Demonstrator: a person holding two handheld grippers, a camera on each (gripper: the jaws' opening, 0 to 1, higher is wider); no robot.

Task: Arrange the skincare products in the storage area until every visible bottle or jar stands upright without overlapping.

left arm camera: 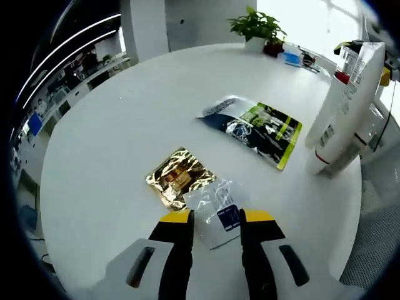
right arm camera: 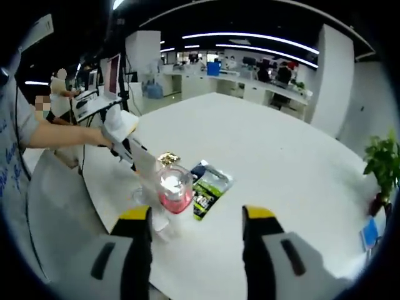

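on the white table (left arm camera: pixel 112 156), between the tips of the left gripper (left arm camera: pixel 215 219), lies a clear sachet (left arm camera: pixel 215 209) with a blue label, flat and overlapping the edge of a gold sachet (left arm camera: pixel 178 177) just beyond it. the jaws stand apart on either side of the clear sachet; whether they press its edges i cannot tell, and it does not look lifted. further off lies a dark and green pouch (left arm camera: pixel 253 127), also flat, apart from the other two. at the right a tall white bottle (left arm camera: pixel 344 106) with red trim leans in the view, though the camera's tilt may account for that.

in the right gripper view the right gripper (right arm camera: pixel 197 215) is wide open with nothing in it. ahead of its left jaw stands a clear bottle (right arm camera: pixel 174 190) with pink inside, upright as far as i can tell, close to the green pouch (right arm camera: pixel 209 189). the left gripper (right arm camera: pixel 125 140) shows beyond, held by a person's hand.

risks, as i judge them: the thin sachet may slip or buckle if pinched flat, and dragging it would pull the gold sachet along. sachets will not stand on their own. the clear bottle sits near the right gripper's left jaw and the table edge, so a careless sweep could tip it or send it off.
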